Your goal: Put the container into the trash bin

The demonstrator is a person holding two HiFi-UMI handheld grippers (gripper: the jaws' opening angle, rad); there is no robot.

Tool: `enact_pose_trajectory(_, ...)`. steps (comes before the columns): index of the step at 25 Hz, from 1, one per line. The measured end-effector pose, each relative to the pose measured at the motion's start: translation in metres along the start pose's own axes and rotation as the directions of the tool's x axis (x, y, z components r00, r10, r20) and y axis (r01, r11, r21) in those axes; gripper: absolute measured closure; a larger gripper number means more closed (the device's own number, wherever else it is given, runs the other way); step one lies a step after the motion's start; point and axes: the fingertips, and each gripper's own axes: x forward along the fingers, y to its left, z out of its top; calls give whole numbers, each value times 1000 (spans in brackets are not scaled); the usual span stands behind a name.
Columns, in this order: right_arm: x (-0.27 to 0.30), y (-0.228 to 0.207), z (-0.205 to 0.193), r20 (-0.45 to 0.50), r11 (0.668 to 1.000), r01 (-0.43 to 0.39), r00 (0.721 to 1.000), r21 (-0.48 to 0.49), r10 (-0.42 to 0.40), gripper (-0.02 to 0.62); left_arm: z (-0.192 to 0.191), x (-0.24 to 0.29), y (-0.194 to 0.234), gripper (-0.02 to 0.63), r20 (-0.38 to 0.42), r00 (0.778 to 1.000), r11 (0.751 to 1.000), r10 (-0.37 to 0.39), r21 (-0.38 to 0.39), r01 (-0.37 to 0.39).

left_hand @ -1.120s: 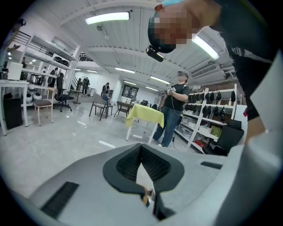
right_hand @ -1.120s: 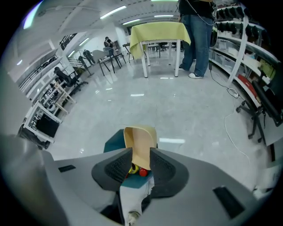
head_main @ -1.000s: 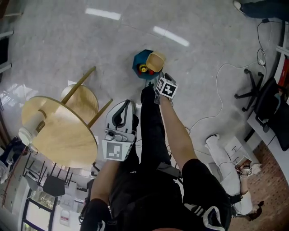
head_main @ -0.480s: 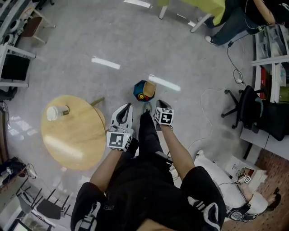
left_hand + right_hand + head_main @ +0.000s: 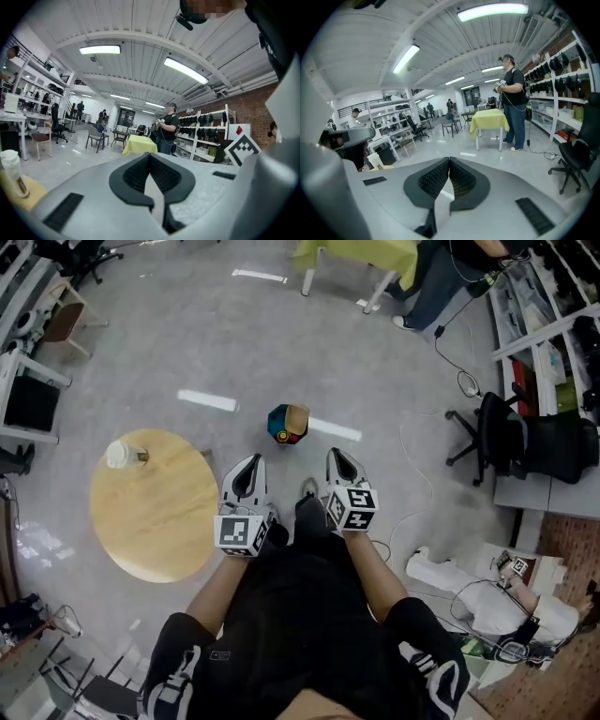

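- No brand name or word can be read anywhere; the only print is the black-and-white square pattern on each marker cube (image 5: 242, 533); a brown band on the cup (image 5: 11, 174) carries marks too small to make out
- The container (image 5: 297, 417) is a tan, rounded piece lying in the mouth of the trash bin (image 5: 278, 425); it fills the right part of the opening, with small red and yellow bits just beside it
- The trash bin is a blue, faceted tub standing on the floor (image 5: 187, 324), ahead of both grippers and well apart from them
- The left gripper (image 5: 250, 461) has a smooth grey plastic shell; its jaws are pressed together tip to tip with nothing between them; the black pads (image 5: 164, 177) are finely ribbed
- The right gripper (image 5: 335, 455) has the same grey shell and dimpled black pads (image 5: 461, 179); its jaws are likewise closed against each other and empty
- The floor is pale grey and polished, mirroring the strip lights as white bars
- A round table (image 5: 155, 507) with a light wood-grain top stands left of the left gripper; the white cup sits near its far edge
- A small table draped in yellow cloth (image 5: 489, 117) stands farther off; a black swivel chair (image 5: 487, 432) is at the right
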Motion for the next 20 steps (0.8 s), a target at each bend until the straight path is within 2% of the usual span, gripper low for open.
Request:
enact_pose_trajectory(4, -51, 13, 33, 90, 997, 1, 996, -83, 6, 568, 23, -19, -23, 597, 40, 999, 1000, -2, 11, 2)
enact_pose_trajectory(7, -77, 21, 44, 121, 992, -32, 992, -120, 46, 568, 30, -23, -40, 597, 41, 999, 1000, -14, 15, 13)
enact_pose_trajectory(12, -102, 25, 47, 130, 986, -99, 985, -131, 116, 568, 31, -18, -63, 597, 36, 999, 999, -29, 45, 28)
enact_pose_trajectory(16, -109, 16, 44, 128, 986, -102, 985, -131, 119, 568, 30, -16, -74, 597, 37, 999, 999, -7, 37, 6)
enact_pose_trajectory(20, -114, 3, 48, 147, 988, -110, 981, -109, 126, 568, 31, -14, -91, 597, 45, 999, 998, -23, 53, 20)
